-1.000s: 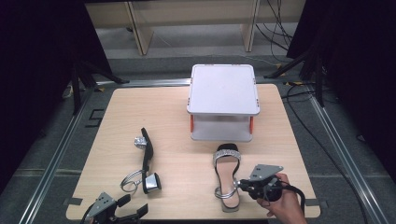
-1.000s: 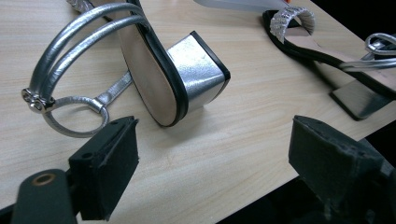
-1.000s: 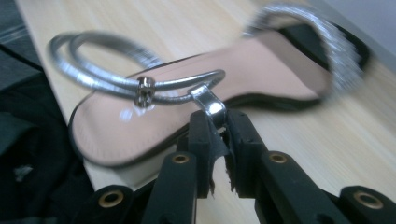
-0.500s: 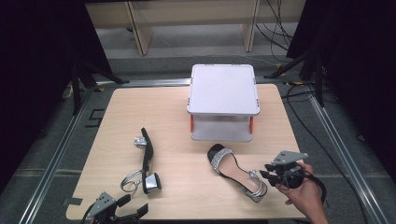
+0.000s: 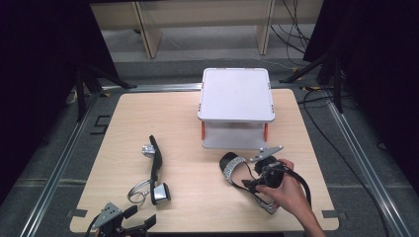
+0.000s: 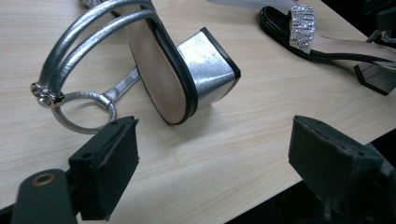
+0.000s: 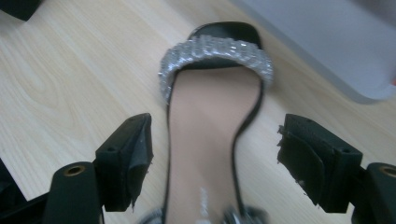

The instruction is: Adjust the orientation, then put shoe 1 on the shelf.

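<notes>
From where I stood, the right gripper (image 5: 264, 178) hovered over the upright sandal (image 5: 245, 180) near the front right of the wooden table (image 5: 178, 118). Its own camera showed both black jaws spread wide, one on each side of the sandal's tan insole (image 7: 210, 140), with clear table showing between each pad and the shoe's edge. So that gripper stood released, straddling the shoe and pinching nothing. The person's right hand (image 5: 289, 195) was wrapped around its body, the cable looping off to the side.

That sandal lay flat on its sole, its glittering toe band (image 7: 215, 53) pointing toward the white two-tier stand (image 5: 236, 106) at the back of the table, the toe just in front of the stand's lower shelf. Its heel end sat nearer the table's front edge.

The left gripper (image 5: 129, 226) sat low at the front left corner of the table, and its jaws were also parted wide, holding nothing and touching nothing that I could see. Just ahead of them lay the second sandal (image 5: 155, 170), tipped onto its side, so that the sole and the silver block heel (image 6: 208, 72) faced the gripper. Its silver ankle straps (image 6: 88, 37) curled out over the wood, ending in a ring buckle (image 6: 86, 109) resting close to the near jaw without meeting it. The two shoes were well apart.
</notes>
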`<state>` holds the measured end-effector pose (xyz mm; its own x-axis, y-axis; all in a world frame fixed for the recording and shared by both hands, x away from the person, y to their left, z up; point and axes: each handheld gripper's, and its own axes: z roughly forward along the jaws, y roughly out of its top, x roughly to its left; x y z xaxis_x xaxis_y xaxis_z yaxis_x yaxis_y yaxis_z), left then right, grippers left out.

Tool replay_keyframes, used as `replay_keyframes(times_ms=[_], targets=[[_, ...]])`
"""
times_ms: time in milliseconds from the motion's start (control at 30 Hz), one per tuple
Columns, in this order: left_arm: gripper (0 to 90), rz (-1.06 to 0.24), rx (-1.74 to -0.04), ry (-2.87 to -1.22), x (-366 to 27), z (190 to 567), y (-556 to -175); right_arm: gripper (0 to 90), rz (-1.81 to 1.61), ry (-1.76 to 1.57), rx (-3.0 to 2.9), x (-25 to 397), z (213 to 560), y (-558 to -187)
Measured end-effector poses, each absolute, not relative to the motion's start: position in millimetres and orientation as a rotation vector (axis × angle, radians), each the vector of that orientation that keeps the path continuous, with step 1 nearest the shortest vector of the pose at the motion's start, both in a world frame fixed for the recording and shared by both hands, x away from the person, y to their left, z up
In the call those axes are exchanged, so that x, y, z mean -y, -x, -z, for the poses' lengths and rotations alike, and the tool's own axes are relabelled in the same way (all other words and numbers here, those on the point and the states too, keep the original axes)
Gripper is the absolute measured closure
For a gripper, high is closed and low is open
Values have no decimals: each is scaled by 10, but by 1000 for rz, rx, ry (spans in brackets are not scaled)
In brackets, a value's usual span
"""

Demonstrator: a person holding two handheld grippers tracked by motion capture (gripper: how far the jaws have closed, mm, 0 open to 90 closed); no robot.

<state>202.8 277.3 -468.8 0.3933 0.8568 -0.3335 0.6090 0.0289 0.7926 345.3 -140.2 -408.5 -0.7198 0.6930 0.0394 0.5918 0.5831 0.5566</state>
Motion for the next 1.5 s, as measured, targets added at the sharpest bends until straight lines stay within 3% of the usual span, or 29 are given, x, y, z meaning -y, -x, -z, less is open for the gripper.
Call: replay_keyframes(times_ms=[633,967,1367,1433,1500], targets=[[155,-320,-1279,-1709,-2775,4692,-2011,252,-556,-1052,-2698,1309,4487,-3469],[155,-317,-1280,-1720,-2752,4684,-2003,279,-505,-1058,-2713,1353,4542,-3506],[155,-314,-1289,-1715,-2745,4702,-2012,240,-483,-1007,-2770,1358,4584,-3584],[155,-314,-1293,-1718,-2748,4698,-2009,268,-484,-1001,-2794,1358,4584,-3603],[156,-317,-1291,-1714,-2749,4699,-2009,386,-498,-967,-2816,1346,4567,-3586]])
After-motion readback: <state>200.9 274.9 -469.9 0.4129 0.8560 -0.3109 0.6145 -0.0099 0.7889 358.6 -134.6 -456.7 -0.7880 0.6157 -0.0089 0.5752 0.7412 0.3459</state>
